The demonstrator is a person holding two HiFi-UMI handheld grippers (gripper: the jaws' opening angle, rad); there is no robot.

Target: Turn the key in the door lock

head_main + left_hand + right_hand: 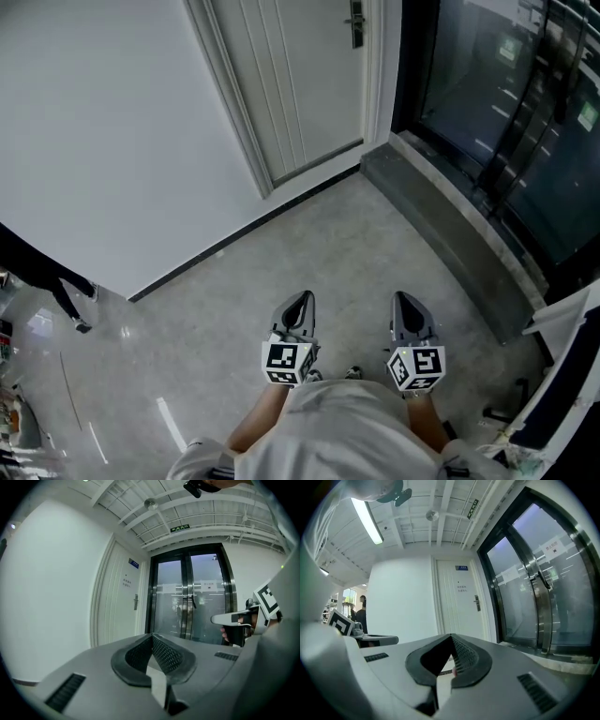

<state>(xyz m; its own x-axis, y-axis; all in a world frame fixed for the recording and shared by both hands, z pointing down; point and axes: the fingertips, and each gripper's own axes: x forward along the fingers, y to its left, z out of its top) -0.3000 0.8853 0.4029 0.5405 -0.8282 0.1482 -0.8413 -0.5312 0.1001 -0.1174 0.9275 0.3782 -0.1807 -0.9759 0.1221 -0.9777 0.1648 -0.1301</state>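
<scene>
A white panelled door (300, 75) stands closed at the far side of the floor, with a dark handle and lock plate (355, 25) on its right edge. The handle (136, 602) looks small and far off in the left gripper view, and the handle (477, 603) is also distant in the right gripper view. No key can be made out at this range. My left gripper (302, 300) and right gripper (404, 300) are held side by side low in front of the person, both pointing toward the door. Both are shut with nothing between the jaws, the left gripper (152, 636) and the right gripper (451, 636) alike.
Dark glass double doors (506, 103) with a raised stone threshold (450, 216) run along the right. A plain white wall (103, 141) fills the left. A white frame (562, 375) stands at the lower right. A person (362, 609) stands far off to the left.
</scene>
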